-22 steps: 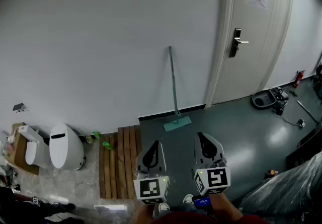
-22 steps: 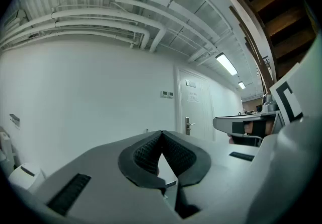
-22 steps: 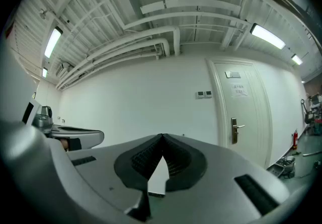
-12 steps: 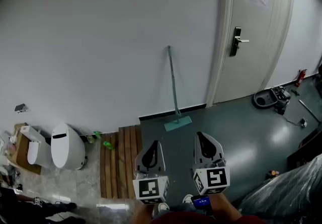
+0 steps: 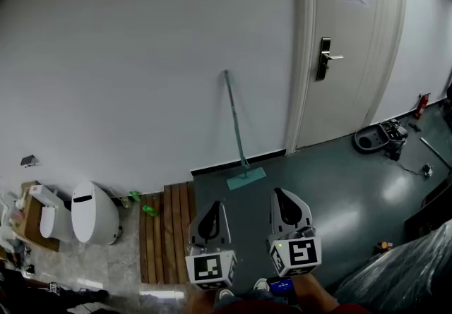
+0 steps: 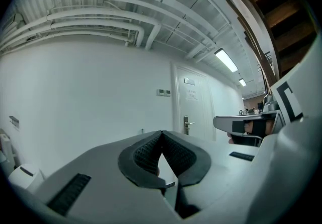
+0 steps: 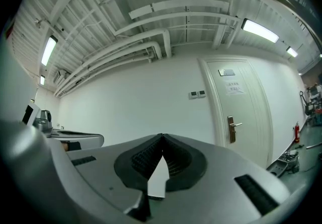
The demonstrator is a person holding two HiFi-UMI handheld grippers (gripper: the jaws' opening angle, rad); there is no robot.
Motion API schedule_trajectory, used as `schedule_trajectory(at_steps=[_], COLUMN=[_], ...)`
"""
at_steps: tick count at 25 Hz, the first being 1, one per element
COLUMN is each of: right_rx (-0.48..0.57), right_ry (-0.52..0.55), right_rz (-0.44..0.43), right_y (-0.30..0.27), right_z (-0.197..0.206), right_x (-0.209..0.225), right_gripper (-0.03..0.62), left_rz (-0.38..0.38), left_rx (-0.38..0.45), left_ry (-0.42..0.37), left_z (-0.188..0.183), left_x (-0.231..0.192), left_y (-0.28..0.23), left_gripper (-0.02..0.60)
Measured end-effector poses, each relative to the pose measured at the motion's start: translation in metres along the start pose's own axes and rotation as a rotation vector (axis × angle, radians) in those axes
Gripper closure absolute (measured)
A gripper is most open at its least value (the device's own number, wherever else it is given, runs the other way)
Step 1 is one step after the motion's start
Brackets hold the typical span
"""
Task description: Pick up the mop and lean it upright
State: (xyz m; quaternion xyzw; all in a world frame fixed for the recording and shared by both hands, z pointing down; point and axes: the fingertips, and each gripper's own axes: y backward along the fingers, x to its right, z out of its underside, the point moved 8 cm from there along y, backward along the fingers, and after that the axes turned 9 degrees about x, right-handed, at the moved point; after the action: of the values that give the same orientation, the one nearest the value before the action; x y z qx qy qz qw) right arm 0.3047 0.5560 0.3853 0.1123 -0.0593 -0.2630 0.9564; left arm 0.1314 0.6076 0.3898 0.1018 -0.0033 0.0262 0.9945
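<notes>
The mop (image 5: 236, 129) has a teal handle and a flat teal head (image 5: 246, 178). It leans upright against the white wall, with its head on the dark floor left of the door. My left gripper (image 5: 215, 207) is held low at the bottom middle of the head view, well short of the mop, shut and empty. My right gripper (image 5: 282, 196) is beside it, likewise shut with nothing in it. In the left gripper view the tips (image 6: 161, 133) meet, and in the right gripper view the tips (image 7: 162, 136) meet too. Both point at the wall and ceiling.
A white door (image 5: 346, 44) with a lever handle (image 5: 327, 57) stands right of the mop. A wooden slat mat (image 5: 167, 228) and a white toilet (image 5: 93, 212) lie at the left. A round dark object (image 5: 378, 137) sits on the floor at right, plastic sheeting (image 5: 409, 263) at bottom right.
The head view has shifted slightly, so the mop and door sit a little higher and further left. Both grippers stay shut in about the same place.
</notes>
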Motion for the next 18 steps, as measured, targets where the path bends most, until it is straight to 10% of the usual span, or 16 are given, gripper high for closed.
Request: schedule_trajectory(at_steps=[18], right_rx=[-0.013], right_ry=[0.011], right_rz=[-0.015], right_y=[-0.049], right_z=[0.014], right_x=[0.020], right_gripper=[0.577], left_rz=[0.023], left_rx=[-0.041], left_ry=[-0.008], left_z=[0.020], left_x=[-0.009], left_y=[-0.053], left_gripper=[0.552])
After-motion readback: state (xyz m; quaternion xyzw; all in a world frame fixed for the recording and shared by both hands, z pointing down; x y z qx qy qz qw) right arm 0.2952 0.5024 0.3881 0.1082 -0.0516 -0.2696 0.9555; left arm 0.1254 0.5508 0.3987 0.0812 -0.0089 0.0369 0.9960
